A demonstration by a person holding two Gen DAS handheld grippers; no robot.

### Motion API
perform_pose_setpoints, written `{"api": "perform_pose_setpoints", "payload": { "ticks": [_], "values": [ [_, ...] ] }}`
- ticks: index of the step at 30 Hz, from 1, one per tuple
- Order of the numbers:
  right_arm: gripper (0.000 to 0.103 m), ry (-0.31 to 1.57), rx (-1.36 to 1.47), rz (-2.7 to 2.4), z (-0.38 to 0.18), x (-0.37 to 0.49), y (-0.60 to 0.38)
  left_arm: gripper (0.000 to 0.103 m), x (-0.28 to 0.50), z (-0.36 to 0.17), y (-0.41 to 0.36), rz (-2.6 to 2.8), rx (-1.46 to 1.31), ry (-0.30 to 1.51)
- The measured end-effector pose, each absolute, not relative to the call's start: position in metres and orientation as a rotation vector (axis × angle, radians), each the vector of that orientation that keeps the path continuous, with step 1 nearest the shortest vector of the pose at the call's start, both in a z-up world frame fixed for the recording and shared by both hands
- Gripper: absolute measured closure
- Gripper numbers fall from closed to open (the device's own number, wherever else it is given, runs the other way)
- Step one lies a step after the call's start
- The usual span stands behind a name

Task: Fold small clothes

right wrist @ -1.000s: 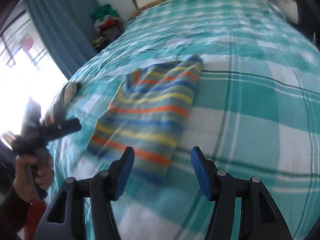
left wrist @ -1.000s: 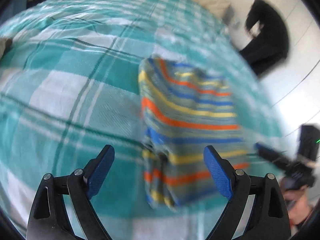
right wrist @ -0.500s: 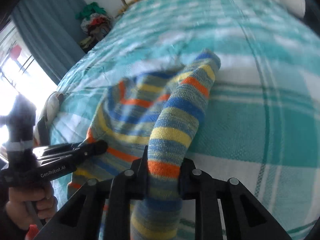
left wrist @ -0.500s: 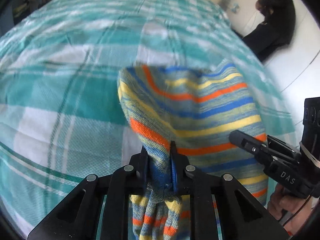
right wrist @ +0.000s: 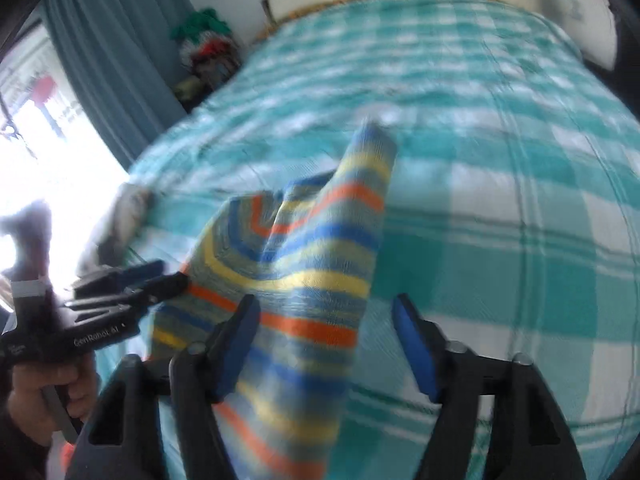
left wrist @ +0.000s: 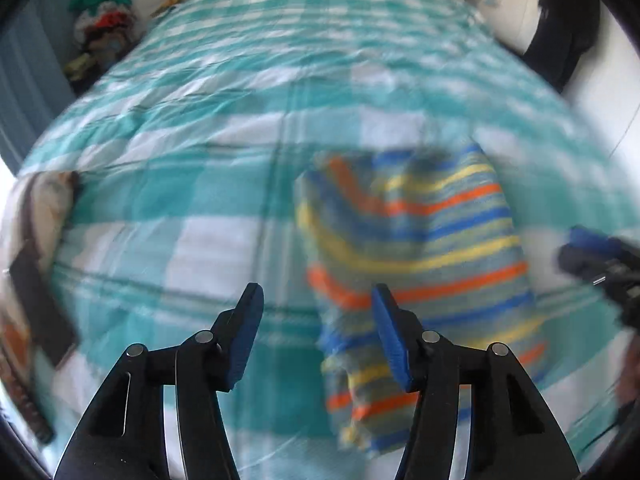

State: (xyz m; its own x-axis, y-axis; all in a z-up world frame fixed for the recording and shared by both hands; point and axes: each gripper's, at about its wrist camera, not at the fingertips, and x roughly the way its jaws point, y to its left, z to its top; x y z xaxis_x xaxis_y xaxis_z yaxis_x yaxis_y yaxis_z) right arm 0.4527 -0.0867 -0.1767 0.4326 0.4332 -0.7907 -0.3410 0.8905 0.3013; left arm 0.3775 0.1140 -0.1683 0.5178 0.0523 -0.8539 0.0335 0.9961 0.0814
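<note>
Striped garment on the checked bed, partly folded, long axis running away from both cameras. Left gripper jaws apart, cloth off its right side. Right gripper jaws apart, straddling the near fold; right is nearer.

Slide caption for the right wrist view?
Open right gripper above a rumpled, multicoloured striped knit garment on the teal-and-white checked bedspread.

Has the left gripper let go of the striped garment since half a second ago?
Yes. The left gripper is open now, its fingers off the striped garment, which lies to its right on the checked bedspread.
</note>
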Motion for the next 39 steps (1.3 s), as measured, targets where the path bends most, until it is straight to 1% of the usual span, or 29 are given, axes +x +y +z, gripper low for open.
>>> {"api": "perform_pose_setpoints", "payload": {
  "ticks": [1,2,3,4,5,6,7,9,14,18,23,29,39],
  "values": [
    [0.033,1.029,0.091,0.473,-0.18,0.443,-0.093,0.042,0.363,-0.169,0.114,0.017,0.112,1.021],
    [0.033,1.048,0.074,0.463,-0.184,0.43,-0.101,0.034,0.343,-0.17,0.113,0.025,0.128,1.013],
    [0.033,1.066,0.053,0.452,-0.187,0.417,-0.108,0.028,0.323,-0.169,0.109,0.037,0.14,1.01],
    [0.032,1.082,0.028,0.444,-0.188,0.402,-0.114,0.018,0.304,-0.167,0.105,0.047,0.151,1.004],
    [0.027,1.101,-0.002,0.44,-0.188,0.385,-0.12,0.011,0.287,-0.163,0.099,0.049,0.161,0.997],
    [0.02,1.117,-0.037,0.434,-0.188,0.367,-0.124,0.008,0.27,-0.158,0.092,0.048,0.171,0.994],
    [0.018,1.127,-0.066,0.424,-0.187,0.352,-0.129,0.005,0.257,-0.155,0.085,0.054,0.179,0.994],
    [0.013,1.134,-0.105,0.405,-0.181,0.317,-0.134,0.004,0.23,-0.146,0.073,0.104,0.172,1.009],
    [0.01,1.127,-0.111,0.392,-0.153,0.249,-0.146,0.004,0.179,-0.126,0.064,0.131,0.031,1.063],
    [0.008,1.102,-0.086,0.383,-0.13,0.205,-0.152,0.004,0.146,-0.105,0.056,0.229,0.05,1.051],
    [0.008,1.098,-0.055,0.377,-0.113,0.179,-0.156,0.004,0.116,-0.09,0.056,0.323,0.061,1.026],
    [0.008,1.11,-0.078,0.399,-0.101,0.155,-0.152,0.004,0.093,-0.088,0.051,0.272,0.006,1.132],
    [0.008,1.061,-0.15,0.44,-0.064,0.123,-0.145,0.004,0.055,-0.066,0.034,0.267,0.096,1.065]
  ]
}}
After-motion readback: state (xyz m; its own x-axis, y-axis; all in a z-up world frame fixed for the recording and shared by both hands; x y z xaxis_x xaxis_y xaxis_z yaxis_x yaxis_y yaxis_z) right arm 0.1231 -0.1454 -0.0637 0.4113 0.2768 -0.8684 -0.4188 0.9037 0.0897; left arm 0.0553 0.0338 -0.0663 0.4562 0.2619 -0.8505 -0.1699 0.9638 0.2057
